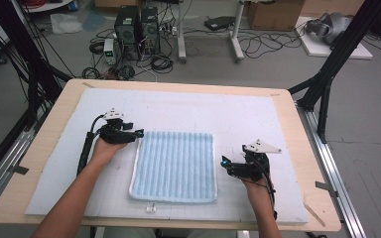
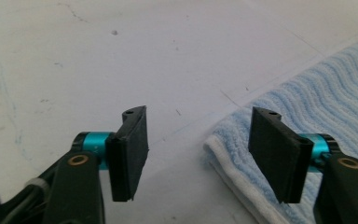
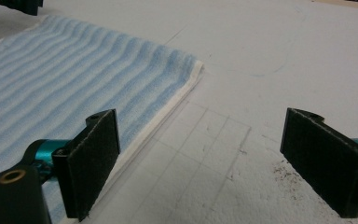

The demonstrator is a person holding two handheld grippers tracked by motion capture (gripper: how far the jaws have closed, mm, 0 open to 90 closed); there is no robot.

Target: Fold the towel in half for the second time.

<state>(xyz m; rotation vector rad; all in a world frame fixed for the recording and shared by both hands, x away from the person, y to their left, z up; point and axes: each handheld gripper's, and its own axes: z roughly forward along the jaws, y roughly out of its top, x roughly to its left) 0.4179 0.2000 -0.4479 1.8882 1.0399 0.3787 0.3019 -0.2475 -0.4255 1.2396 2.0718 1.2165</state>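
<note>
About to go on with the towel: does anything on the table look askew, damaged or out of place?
Nothing serious. The blue towel lies flat and roughly square on the white mat. The mat is scuffed, with dark specks near the right gripper. A small clear piece sits by the towel's near edge.

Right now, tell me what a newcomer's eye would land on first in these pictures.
A pale blue ribbed towel with a white border lies flat in the middle of the white gridded foam mat. The left gripper sits at its far left corner, jaws open with the corner between them. The right gripper waits open beside the towel's right edge.
</note>
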